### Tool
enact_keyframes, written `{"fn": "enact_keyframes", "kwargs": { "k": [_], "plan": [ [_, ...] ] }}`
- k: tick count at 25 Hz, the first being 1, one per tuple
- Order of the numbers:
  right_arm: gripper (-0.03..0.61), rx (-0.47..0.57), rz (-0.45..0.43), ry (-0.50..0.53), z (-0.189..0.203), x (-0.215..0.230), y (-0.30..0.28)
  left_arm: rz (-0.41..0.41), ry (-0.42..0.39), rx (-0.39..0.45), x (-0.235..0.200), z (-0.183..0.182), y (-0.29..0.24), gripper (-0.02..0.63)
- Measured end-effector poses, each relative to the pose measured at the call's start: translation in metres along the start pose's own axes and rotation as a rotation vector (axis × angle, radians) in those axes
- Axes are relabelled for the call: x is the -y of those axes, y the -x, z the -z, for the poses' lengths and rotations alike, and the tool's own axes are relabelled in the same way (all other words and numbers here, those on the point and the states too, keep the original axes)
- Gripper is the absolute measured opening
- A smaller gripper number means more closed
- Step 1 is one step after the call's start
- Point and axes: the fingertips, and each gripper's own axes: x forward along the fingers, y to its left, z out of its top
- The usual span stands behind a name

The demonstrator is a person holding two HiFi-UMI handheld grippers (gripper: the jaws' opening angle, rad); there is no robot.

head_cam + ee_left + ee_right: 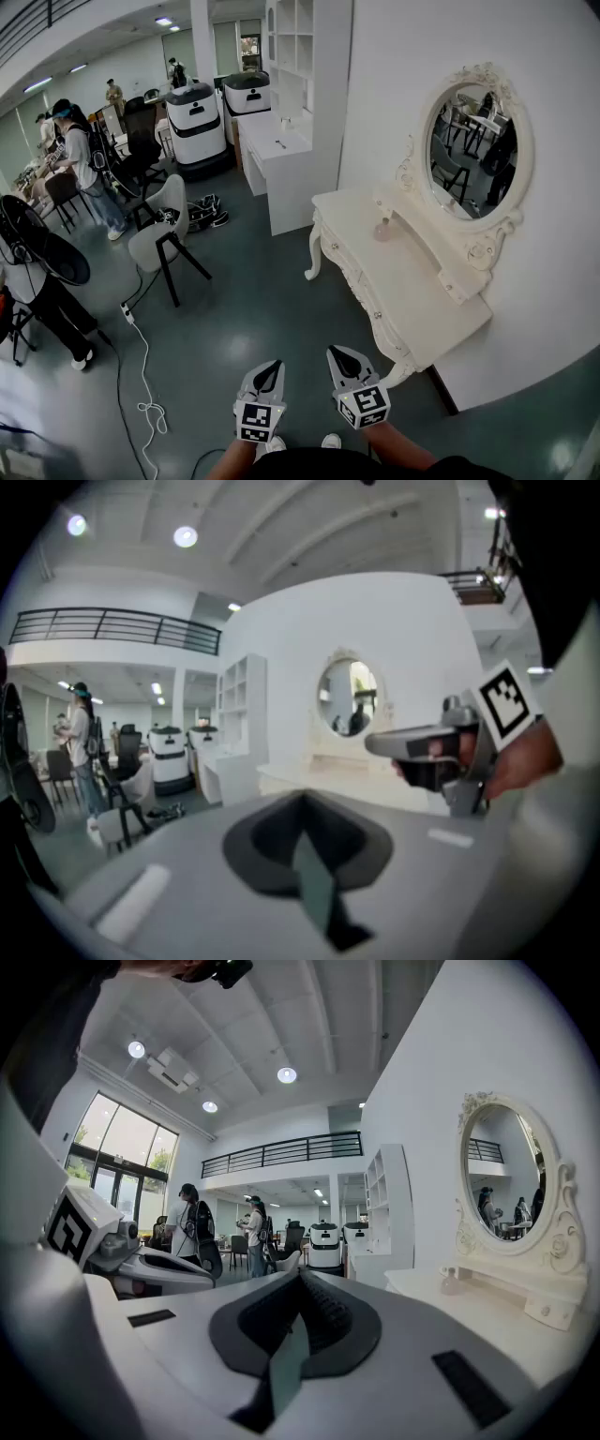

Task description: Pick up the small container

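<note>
**Both jaws together, the container well ahead and to the right**

The small container (382,230), a pale pinkish, squat thing standing upright, sits on the white carved bench (412,281), towards its far end and just in front of the low ledge under the oval mirror (473,141). Nothing else shows on the bench top near it. Whether it has a lid or a neck is too small to tell.

The left hand-held gripper (269,368) and the right hand-held gripper (344,359) are side by side over the dark floor (262,309), close to the person's body and pointing forward, nearly level. In each gripper's own view the two jaws meet along one line with nothing between them, so both are closed and empty.

The relation that matters is this: the container lies well apart from both grippers, ahead and off to the right. The near corner of the bench comes between it and them. The right hand-held gripper is on the bench side and is the nearer of the two. In its own view the container shows to the right of the jaw line, in front of the mirror's foot; the left gripper view does not clearly show it at all.

By my reading the task has not started. The reach would probably fall to the right hand, which must first open its jaws, then swing rightward and forward over the bench. The container is upright with no long axis to line up with, so a level approach from the front looks sensible — though the ledge close behind it leaves little room to overshoot.
</note>
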Motion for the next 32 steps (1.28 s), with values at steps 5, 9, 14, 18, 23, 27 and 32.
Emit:
{"fn": "enact_keyframes", "kwargs": {
  "k": [5,9,14,18,23,27,32],
  "plan": [
    [0.006,0.011,0.002,0.015,-0.009,-0.011,0.001,0.020,0.034,0.028,-0.004,-0.011,0.003,0.006],
    [0.006,0.014,0.007,0.014,-0.010,-0.016,0.003,0.022,0.051,0.034,-0.007,-0.010,0.007,0.006],
    [0.006,0.047,0.006,-0.024,-0.011,-0.024,0.001,0.020,0.050,0.044,-0.020,-0.008,0.014,0.006],
    [0.006,0.073,0.026,-0.023,-0.019,-0.029,-0.001,0.007,0.053,0.057,-0.038,-0.009,0.021,0.006],
    [0.006,0.088,0.058,-0.006,-0.026,-0.041,-0.011,0.001,0.042,0.067,-0.065,-0.007,0.032,0.006],
    [0.006,0.088,0.062,0.014,-0.031,-0.051,-0.021,-0.001,0.039,0.073,-0.081,-0.006,0.045,0.006],
    [0.006,0.102,0.076,-0.005,-0.033,-0.056,-0.031,0.006,0.025,0.067,-0.097,-0.002,0.048,0.006]
  ]
}}
